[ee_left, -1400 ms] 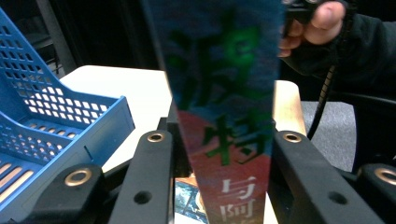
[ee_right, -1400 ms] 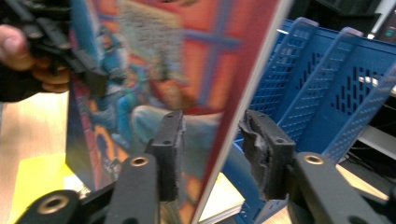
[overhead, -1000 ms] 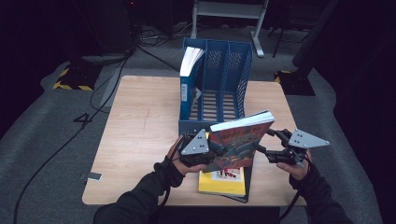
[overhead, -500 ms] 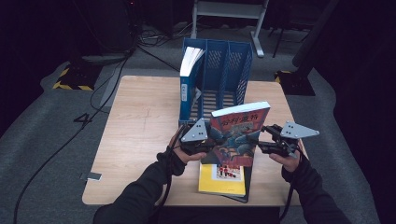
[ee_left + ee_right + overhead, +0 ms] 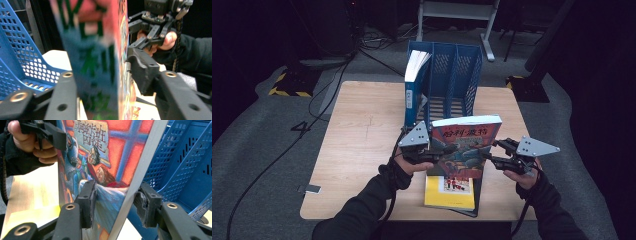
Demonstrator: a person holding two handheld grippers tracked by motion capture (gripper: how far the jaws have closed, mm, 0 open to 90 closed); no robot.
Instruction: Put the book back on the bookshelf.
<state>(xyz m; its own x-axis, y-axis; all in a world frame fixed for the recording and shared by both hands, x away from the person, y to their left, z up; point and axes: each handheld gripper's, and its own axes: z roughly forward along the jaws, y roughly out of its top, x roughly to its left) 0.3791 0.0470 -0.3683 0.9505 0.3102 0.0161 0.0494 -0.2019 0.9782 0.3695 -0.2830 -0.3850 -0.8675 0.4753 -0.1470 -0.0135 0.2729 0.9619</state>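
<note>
Table point(image 5: 362, 130): three books point(image 5: 465, 145); one file rack point(image 5: 452, 75).

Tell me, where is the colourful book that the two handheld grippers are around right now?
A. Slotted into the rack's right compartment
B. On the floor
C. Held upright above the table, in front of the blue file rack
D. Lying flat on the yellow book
C: the colourful book stands upright between the left gripper and right gripper, in front of the blue file rack, above the yellow book.
</note>
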